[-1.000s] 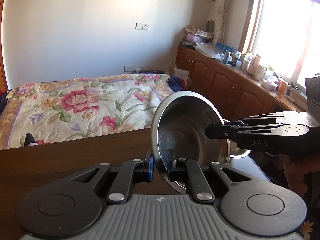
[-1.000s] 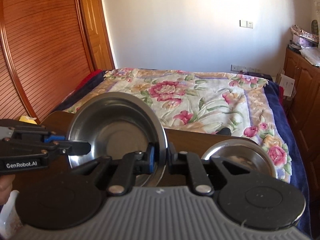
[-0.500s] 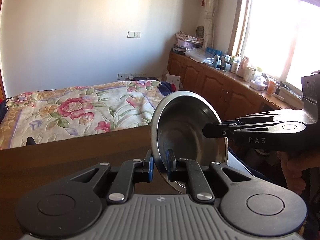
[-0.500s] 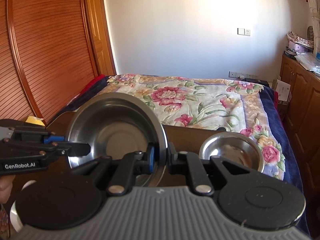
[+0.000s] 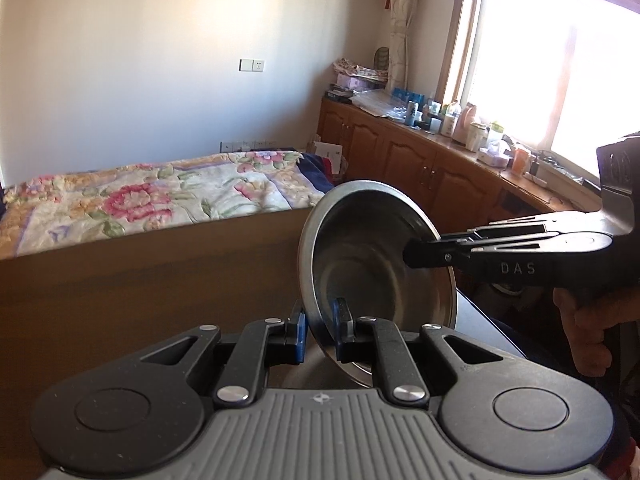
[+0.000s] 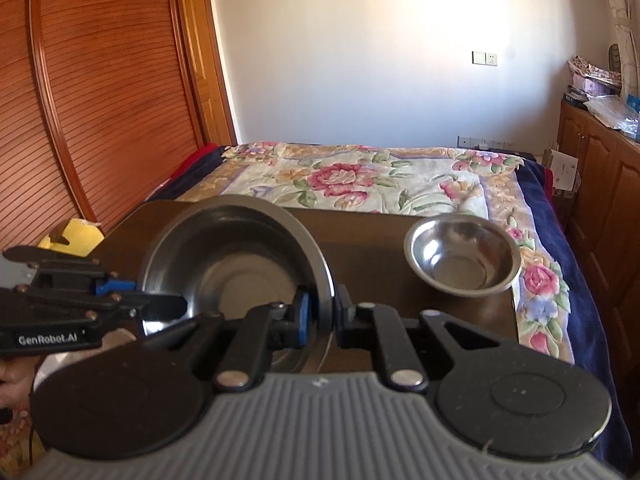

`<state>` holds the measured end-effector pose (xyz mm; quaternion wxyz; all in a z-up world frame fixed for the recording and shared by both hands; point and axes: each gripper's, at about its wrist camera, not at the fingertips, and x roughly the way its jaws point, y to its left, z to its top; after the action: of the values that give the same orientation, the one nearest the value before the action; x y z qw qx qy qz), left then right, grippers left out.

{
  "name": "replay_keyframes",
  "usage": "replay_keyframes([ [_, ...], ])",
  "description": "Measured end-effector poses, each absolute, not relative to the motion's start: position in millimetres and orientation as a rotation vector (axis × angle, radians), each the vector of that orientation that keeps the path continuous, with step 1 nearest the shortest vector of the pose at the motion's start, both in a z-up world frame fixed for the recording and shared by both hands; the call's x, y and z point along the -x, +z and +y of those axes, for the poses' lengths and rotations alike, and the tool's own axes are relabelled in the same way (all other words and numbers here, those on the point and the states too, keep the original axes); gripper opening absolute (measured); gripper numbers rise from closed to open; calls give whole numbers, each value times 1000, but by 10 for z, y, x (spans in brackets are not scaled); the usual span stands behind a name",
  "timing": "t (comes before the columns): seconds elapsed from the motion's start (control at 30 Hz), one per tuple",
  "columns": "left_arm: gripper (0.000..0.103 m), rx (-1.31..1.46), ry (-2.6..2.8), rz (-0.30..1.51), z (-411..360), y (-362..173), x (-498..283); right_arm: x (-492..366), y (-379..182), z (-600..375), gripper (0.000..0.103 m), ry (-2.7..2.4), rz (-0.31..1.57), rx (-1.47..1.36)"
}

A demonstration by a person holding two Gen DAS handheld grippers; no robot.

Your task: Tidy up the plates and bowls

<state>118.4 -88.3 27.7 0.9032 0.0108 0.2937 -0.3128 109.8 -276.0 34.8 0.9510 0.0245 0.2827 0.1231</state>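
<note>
Between the fingers of the left gripper [image 5: 319, 330], one edge of the plate [image 5: 372, 264] is clamped at its rim; the fingers of the right gripper [image 6: 320, 316] are clenched on the opposite edge of the same plate [image 6: 232, 268]. Both grips are closed on metal, with no slack visible at either pad. The plate is steel, shallow and wide-rimmed. It is held tilted well up from level, clear of the tabletop [image 6: 360, 236], with its hollow face turned toward the right gripper's camera.

Step in hand: two-handed carry of the plate. The task is judged to be at an early or middle stage, since the plate has not been set down.

Relative to the plate, a steel bowl [image 6: 462, 256] stands upright on the tabletop to the right and slightly beyond, well apart from the plate rim. The bed [image 6: 360, 176] lies beyond the tabletop's far edge.

Next move, as judged: bring the plate level, lower it to a chosen spot, then release one gripper before the other. Uneven release could let the plate tip or slide off the remaining pads. Whether the bowl is to sit on the plate cannot be told.

Change from the earlier frames: the grips and the tilt are unchanged. Both cameras have risen. In the right wrist view the bowl now appears farther off and shows more of its interior.
</note>
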Motion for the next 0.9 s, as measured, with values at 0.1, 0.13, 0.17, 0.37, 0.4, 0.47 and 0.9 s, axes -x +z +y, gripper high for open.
replay_keyframes([
  [0.1,15,3,-653,618,-868,191,-1065,-986,279,-2780,14,254,575,-66],
  [0.13,15,8,-654,617,-859,174,-1023,-944,257,-2781,14,254,573,-68],
  [0.17,15,13,-654,614,-855,171,-987,-897,235,-2779,14,253,570,-67],
  [0.37,15,11,-641,577,-858,121,-760,-689,111,-2763,15,254,531,-71],
  [0.4,15,9,-637,573,-855,103,-734,-681,88,-2767,15,255,528,-79],
  [0.47,15,10,-629,566,-843,73,-700,-655,35,-2770,15,256,520,-99],
  [0.9,15,0,-607,592,-781,-120,-636,-469,-183,-2642,15,225,471,-66],
])
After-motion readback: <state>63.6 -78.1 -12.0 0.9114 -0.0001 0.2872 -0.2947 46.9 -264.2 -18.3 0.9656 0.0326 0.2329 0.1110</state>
